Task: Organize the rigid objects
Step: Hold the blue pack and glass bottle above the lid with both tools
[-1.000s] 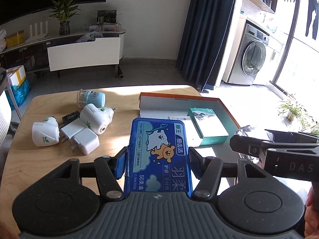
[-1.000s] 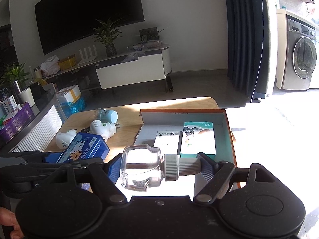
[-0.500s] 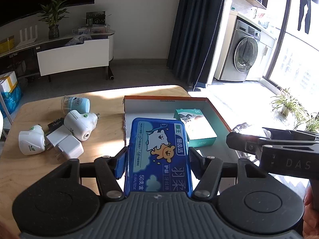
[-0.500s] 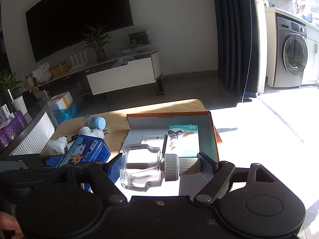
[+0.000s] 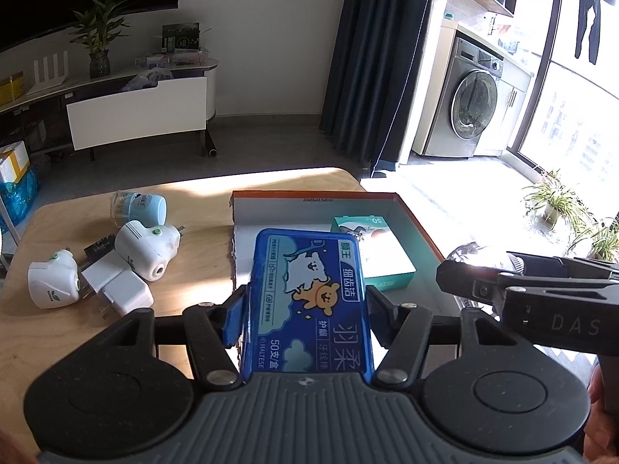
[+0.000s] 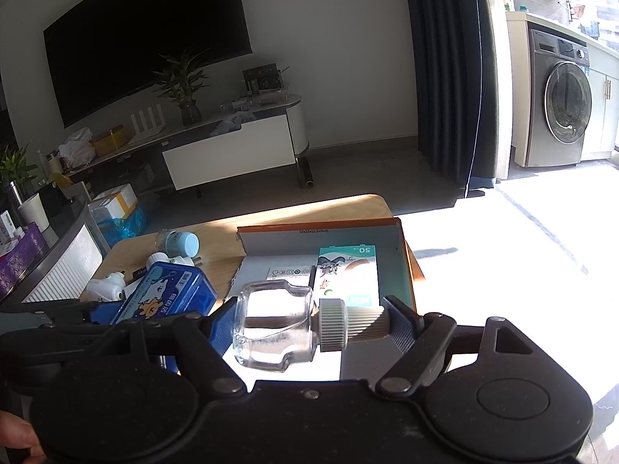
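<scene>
A home's living room is showing here. A large dark television [image 6: 147,38] is hanging on the wall above a low white media console [image 6: 232,154], where a potted plant [image 6: 185,89] is standing. Dark curtains [image 5: 379,58] are hanging beside a front-loading washing machine [image 5: 474,112], and sunlight is falling across the grey floor [image 6: 503,232] and the wooden counter [image 5: 193,251].

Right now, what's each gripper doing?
Left gripper: shut on the blue rectangular floss-pick box.
Right gripper: shut on the clear glass bottle with grey cap.
</scene>
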### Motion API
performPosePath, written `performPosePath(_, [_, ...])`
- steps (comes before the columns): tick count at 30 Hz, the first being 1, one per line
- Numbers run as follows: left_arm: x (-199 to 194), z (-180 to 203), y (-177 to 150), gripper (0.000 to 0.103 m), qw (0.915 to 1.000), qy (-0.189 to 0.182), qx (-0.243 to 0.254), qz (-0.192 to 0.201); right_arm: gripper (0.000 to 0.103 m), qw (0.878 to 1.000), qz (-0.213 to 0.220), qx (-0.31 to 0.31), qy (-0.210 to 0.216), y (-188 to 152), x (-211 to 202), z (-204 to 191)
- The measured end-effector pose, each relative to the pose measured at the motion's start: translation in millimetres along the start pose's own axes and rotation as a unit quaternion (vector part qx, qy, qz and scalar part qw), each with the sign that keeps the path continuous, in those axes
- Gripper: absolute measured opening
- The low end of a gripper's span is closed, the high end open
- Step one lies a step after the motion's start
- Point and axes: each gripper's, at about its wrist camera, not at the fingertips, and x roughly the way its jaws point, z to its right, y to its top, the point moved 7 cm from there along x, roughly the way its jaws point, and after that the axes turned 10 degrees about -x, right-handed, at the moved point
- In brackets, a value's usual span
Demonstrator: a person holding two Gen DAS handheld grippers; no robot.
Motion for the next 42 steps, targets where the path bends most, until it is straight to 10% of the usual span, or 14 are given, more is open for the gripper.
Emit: performPosePath(42, [8.5,-0.6,13.4,0.063,1.0,0.005,-0.004,0.003,0.093,1.0,0.003,0.002,0.001,5.0,4.4,2.0])
